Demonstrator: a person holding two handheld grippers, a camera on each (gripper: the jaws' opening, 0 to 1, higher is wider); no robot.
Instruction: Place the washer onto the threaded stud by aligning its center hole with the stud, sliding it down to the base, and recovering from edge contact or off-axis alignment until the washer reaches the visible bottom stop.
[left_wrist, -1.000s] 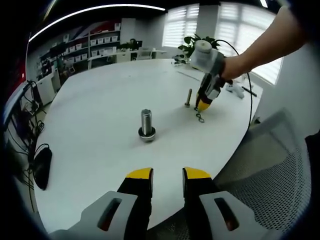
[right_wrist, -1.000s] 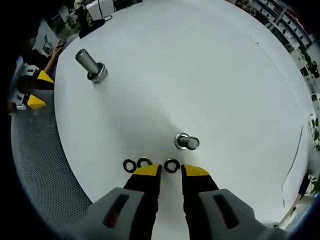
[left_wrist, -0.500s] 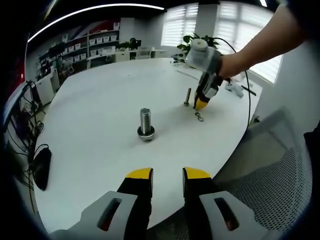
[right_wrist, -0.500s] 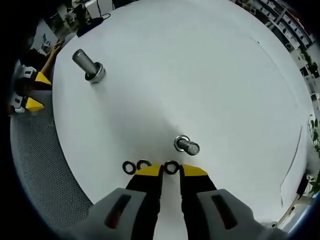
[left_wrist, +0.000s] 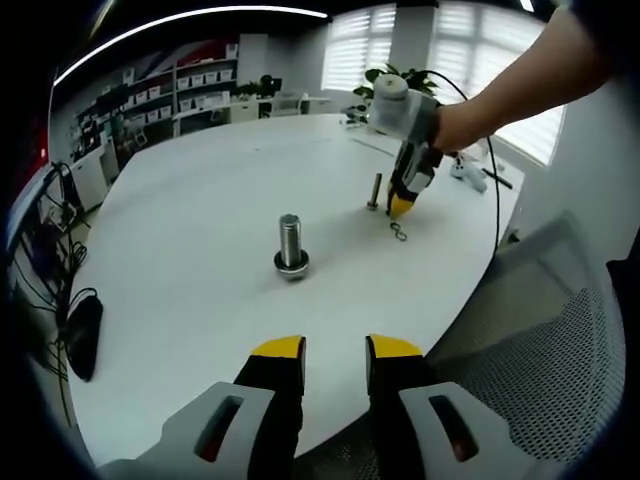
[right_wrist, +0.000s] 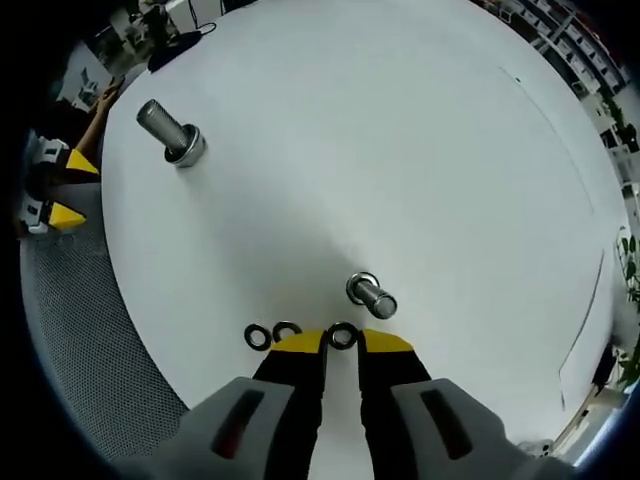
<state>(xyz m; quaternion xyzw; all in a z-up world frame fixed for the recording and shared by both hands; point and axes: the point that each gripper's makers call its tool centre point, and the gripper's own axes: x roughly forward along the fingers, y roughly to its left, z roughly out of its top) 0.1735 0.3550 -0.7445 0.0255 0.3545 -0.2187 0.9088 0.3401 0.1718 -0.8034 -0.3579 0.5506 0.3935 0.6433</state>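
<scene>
On the big round white table (right_wrist: 420, 130) stand two shiny metal posts with screw threads. The thin grey threaded stud (right_wrist: 372, 294) stands just past the tips of the right gripper (right_wrist: 342, 343). The fat grey stud with a wide ring at its foot (left_wrist: 291, 247) stands well apart from it, nearer the left gripper (left_wrist: 335, 348). Three small dark metal rings lie flat on the table in a row. The middle-right washer (right_wrist: 343, 335) sits right at the gap between the right gripper's yellow-tipped jaws, which are a little apart and hold nothing yet. It looks like the gripper is low over the rings so it can pinch this one, since it lies closest to the thin stud. The other two rings (right_wrist: 272, 333) lie just to the side. The left gripper hangs back over the table edge with its jaws apart and nothing in them, likely waiting out of the way.
</scene>
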